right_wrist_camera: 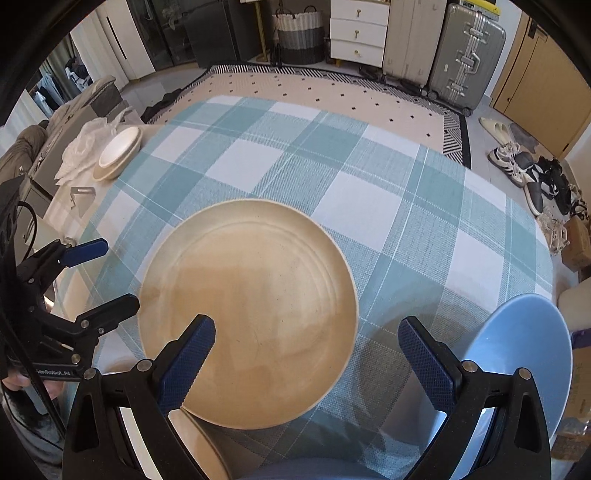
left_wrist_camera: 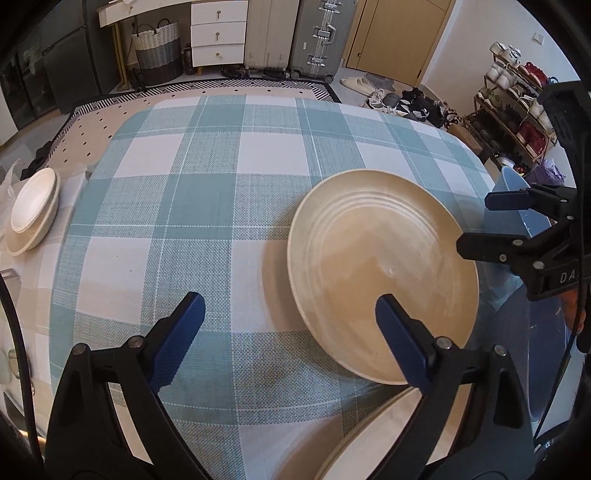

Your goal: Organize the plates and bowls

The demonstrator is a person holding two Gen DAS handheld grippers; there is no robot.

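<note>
A large beige plate lies flat on the checked tablecloth. My left gripper hangs open over the plate's left rim, its right finger above the plate and its left finger above the cloth. My right gripper is open over the plate's right rim, with nothing held. A blue plate sits to the right. A second cream plate shows at the near edge. A stack of small white plates rests at the far left.
A crumpled white plastic bag lies beside the small stack. The table's far edge drops to a patterned rug. Beyond it stand suitcases, white drawers and a shoe rack.
</note>
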